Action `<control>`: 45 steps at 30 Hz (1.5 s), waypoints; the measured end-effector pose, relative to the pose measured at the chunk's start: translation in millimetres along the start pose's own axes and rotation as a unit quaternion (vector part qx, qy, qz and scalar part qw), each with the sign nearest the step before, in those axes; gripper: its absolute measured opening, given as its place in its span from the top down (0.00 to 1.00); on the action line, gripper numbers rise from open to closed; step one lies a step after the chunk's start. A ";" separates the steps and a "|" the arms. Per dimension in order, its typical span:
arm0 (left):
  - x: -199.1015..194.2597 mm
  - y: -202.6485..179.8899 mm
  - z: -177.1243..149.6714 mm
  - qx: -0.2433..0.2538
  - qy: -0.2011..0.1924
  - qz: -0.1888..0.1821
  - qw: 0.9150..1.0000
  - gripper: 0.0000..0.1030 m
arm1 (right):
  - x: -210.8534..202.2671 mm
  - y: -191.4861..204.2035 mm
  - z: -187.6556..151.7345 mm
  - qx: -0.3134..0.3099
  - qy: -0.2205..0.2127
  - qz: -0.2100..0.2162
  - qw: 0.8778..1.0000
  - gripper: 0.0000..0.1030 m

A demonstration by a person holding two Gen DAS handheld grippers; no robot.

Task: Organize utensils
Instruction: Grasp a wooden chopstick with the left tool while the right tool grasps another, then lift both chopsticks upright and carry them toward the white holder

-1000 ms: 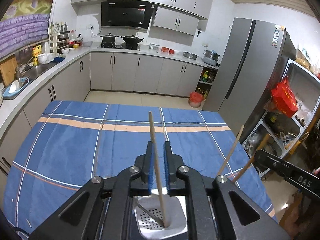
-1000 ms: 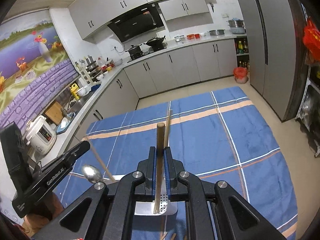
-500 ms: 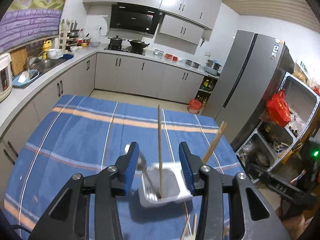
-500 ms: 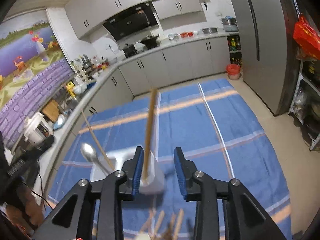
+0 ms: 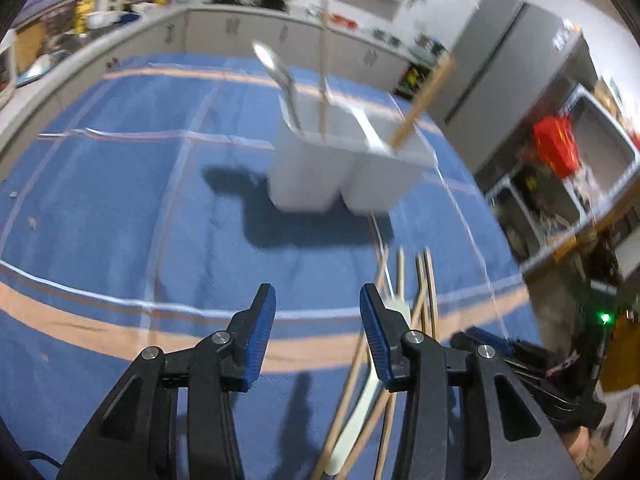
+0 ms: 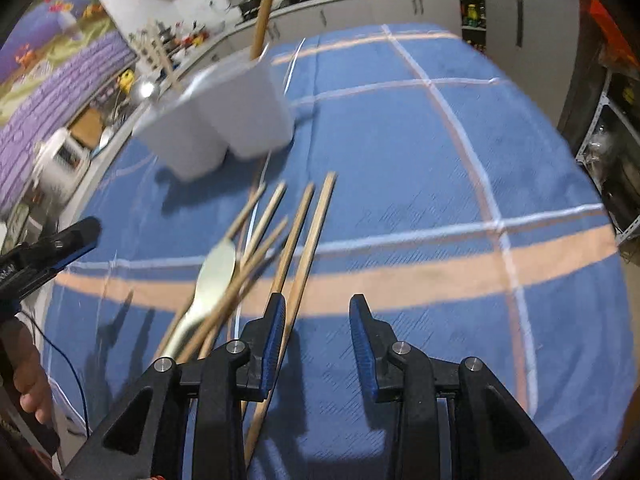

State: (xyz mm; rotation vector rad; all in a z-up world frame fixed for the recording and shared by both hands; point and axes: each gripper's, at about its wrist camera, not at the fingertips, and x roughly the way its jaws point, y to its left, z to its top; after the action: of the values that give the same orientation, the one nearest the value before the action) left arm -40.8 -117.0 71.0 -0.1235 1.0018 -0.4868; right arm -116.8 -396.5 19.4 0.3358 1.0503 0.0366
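Blue-clothed tabletop fills both views. Right hand-held gripper is open and empty; loose chopsticks run lengthwise just beside its left jaw. Left hand-held gripper, also open and empty, has them by its right jaw. Beyond stands the white holder.

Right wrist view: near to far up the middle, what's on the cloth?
Right gripper, jaws open and empty → loose wooden chopsticks with a pale spoon beside them → white utensil holder with a wooden stick standing in it → far edge of the blue tablecloth.
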 end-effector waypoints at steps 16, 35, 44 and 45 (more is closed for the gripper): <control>101.7 -68.5 19.2 0.108 0.080 0.006 0.991 0.79 | 10.8 17.1 8.7 -0.042 -0.019 -0.040 0.998 0.65; 76.5 -3.7 17.7 0.049 0.096 0.037 0.993 0.95 | -4.2 -22.2 9.0 -0.063 0.054 -0.079 0.993 0.90; 69.0 5.3 9.1 0.050 0.096 0.037 0.993 0.95 | 14.7 -10.5 39.2 -0.081 0.107 -0.110 0.985 0.89; 68.5 5.1 8.6 0.051 0.095 0.039 0.993 0.95 | 17.9 -7.8 43.8 -0.084 0.110 -0.117 0.983 0.89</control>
State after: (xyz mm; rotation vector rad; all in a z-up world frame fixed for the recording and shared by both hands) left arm -1.7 -144.1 20.7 0.0550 1.1598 -0.4841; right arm -71.4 -411.6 21.8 0.0536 1.2911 -0.0485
